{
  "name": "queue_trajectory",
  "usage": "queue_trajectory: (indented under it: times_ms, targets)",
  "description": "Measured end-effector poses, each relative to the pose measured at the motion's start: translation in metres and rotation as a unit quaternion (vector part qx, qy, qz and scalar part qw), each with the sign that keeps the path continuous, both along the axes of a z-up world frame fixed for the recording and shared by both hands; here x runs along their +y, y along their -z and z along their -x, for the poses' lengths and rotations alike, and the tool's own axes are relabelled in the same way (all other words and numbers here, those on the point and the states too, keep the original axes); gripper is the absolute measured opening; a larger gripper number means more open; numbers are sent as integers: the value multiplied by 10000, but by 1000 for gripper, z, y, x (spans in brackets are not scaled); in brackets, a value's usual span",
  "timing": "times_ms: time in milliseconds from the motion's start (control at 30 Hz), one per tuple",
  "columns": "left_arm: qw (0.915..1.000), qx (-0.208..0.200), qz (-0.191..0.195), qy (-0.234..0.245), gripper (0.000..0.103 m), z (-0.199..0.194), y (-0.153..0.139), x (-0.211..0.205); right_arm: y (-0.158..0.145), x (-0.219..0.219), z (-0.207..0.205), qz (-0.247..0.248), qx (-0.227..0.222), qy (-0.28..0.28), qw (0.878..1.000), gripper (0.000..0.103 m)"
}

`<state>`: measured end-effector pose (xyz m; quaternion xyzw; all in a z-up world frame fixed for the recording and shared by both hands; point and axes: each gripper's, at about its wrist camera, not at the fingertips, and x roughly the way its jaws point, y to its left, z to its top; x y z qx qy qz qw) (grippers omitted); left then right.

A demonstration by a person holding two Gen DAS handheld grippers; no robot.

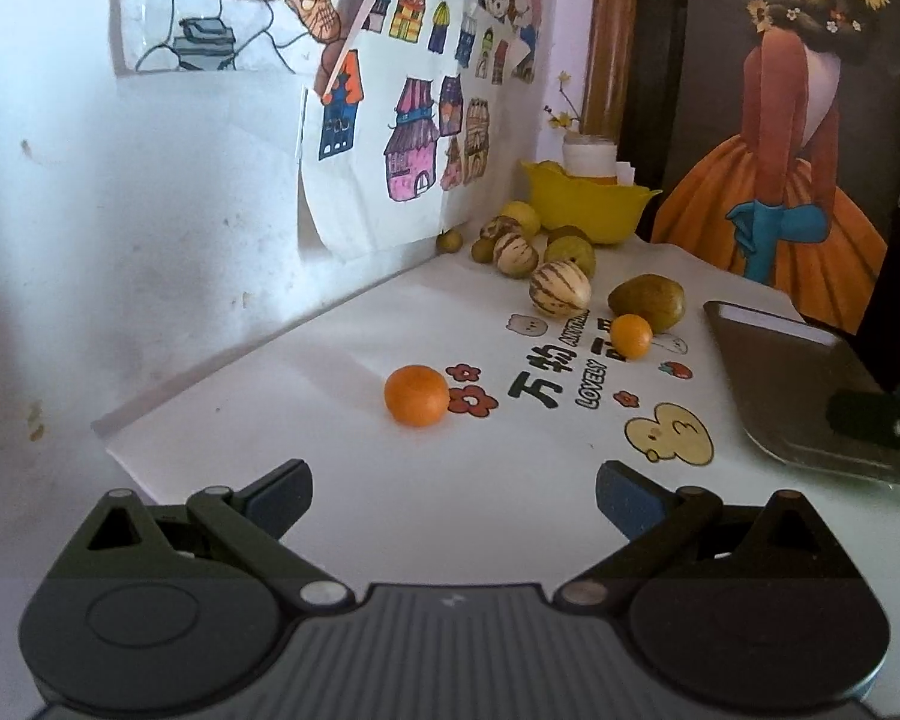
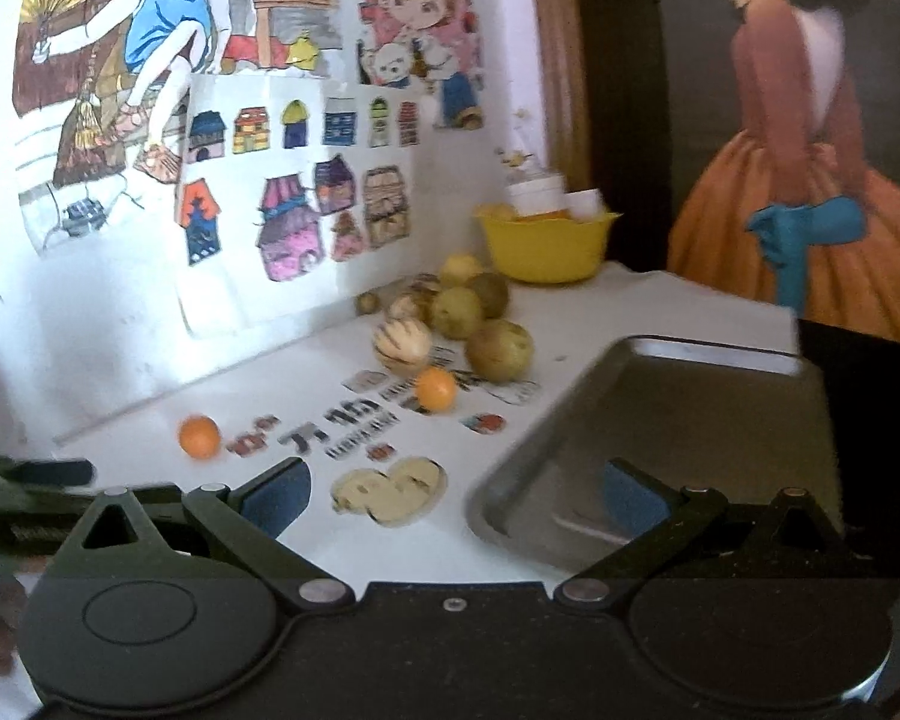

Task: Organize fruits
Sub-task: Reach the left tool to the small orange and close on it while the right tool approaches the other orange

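An orange mandarin (image 1: 417,395) lies alone on the white table, a little ahead of my left gripper (image 1: 453,495), which is open and holds nothing. A smaller orange fruit (image 1: 630,335) sits farther right, near a green-brown fruit (image 1: 647,302) and a striped pale melon (image 1: 560,290). More green and striped fruits (image 1: 513,240) cluster toward the yellow bowl (image 1: 588,204). In the right wrist view my right gripper (image 2: 456,495) is open and empty, its right finger over the grey metal tray (image 2: 678,420). The mandarin (image 2: 198,435) and small orange fruit (image 2: 435,389) show there too.
The wall (image 1: 150,210) with taped children's drawings (image 1: 402,120) bounds the table on the left. A dark painted panel (image 1: 810,150) stands behind at right. A white jar (image 1: 588,153) rises behind the bowl. My left gripper's body (image 2: 30,492) shows at the right wrist view's left edge.
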<state>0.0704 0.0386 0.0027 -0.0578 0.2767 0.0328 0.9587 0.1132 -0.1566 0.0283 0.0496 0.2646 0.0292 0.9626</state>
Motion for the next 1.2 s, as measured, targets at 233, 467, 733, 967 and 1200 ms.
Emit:
queue_trajectory:
  times_ms: [233, 467, 733, 967, 1200]
  targets:
    - [9999, 112, 4, -65, 102, -27, -2, 5, -7, 5, -53, -617, 442, -490, 9959, 103]
    - [9996, 228, -38, -154, 100, -51, 5, 5, -3, 7, -104, -935, 843, -832, 9885, 103]
    - [9981, 459, 199, -365, 93, -73, 12, 12, 13, -2, -159, -1081, 1258, -874, 9823, 102]
    - [9974, 396, 402, -444, 87, -80, 13, 15, 26, -2, -180, -838, 1288, -863, 9844, 95]
    - [9964, 333, 624, -471, 78, -85, 13, 13, 38, -2, -194, -855, 1362, -785, 9839, 85]
